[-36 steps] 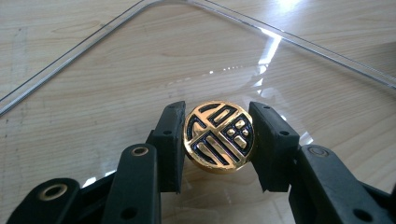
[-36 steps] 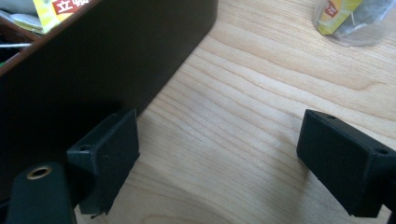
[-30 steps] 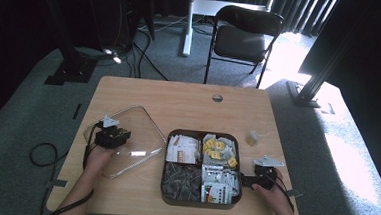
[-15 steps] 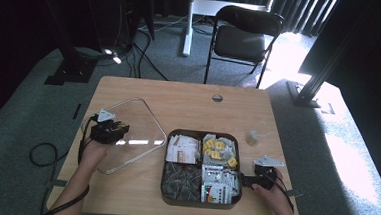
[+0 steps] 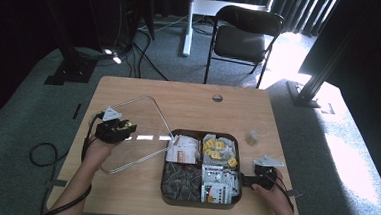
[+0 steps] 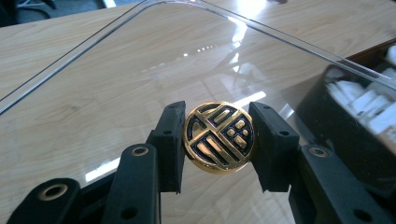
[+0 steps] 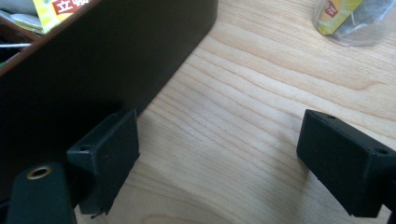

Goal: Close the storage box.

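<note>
The left claw (image 6: 218, 140) is clamped on the round gold knob (image 6: 218, 137) of a clear lid (image 6: 154, 60), and in the left gripper view that knob sits dead centre of the frame, pinched from both sides by the black pads (image 6: 170, 140). The lid spreads away toward the top of that frame, its rim running along the upper edge, with wood grain showing through it. In the high view, the left claw (image 5: 119, 129) sits in the left half of the picture, the clear lid (image 5: 142, 119) tilted up off the surface (image 5: 218, 109), its far edge higher in the frame and its near edge low by the person's left forearm (image 5: 81, 181). The lid is just left of the dark tray (image 5: 166, 186), which lies at lower centre, split into four compartments holding white sachets (image 5: 183, 148), yellow packets (image 5: 218, 148), dark pieces (image 5: 182, 176) and more packets (image 5: 219, 182).

Over to the right: the right claw (image 5: 246, 181) rests low at the tray's right wall. In the right gripper view its jaws stand wide apart with nothing between them, bare wood (image 7: 233, 130) in the gap, the left pad (image 7: 107, 154) right up against the dark tray wall (image 7: 93, 60). At the top right of that frame a clear cup (image 7: 350, 23) holds a yellow-tagged tea bag (image 7: 334, 14); in the high view that cup (image 5: 253, 136) stands apart, right of the tray.
</note>
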Tool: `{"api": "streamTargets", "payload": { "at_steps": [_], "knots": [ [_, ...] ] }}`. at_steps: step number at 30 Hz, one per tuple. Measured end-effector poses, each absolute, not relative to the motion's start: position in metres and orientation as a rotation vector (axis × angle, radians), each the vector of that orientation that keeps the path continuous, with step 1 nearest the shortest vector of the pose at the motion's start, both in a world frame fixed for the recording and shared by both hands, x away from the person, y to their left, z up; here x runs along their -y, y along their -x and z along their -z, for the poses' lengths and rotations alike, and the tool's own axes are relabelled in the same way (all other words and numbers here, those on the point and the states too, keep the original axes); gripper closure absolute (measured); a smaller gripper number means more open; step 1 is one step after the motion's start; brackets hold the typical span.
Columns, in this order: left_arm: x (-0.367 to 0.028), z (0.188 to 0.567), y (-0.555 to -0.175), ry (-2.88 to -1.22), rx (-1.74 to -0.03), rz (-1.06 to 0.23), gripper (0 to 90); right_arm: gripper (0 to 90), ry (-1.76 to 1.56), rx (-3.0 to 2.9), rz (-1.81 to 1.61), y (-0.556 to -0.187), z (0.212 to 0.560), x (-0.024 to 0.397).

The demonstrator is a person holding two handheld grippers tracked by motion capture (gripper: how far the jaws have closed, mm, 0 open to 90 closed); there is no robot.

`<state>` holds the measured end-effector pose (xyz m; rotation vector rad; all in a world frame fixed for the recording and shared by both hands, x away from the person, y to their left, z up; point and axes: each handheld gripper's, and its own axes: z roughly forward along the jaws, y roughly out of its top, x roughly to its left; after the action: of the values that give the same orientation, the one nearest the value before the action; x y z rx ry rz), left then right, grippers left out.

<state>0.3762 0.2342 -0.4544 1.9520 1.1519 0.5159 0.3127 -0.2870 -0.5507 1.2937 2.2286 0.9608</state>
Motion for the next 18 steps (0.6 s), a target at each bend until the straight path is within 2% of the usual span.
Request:
{"api": "streamTargets", "payload": {
  "at_steps": [18],
  "knots": [
    [-0.199,0.438,-0.368,-2.013,-1.005,-0.454,58.9,12.4,-1.294,-2.228,-0.961,-0.313,0.551,0.287]
  ]
}}
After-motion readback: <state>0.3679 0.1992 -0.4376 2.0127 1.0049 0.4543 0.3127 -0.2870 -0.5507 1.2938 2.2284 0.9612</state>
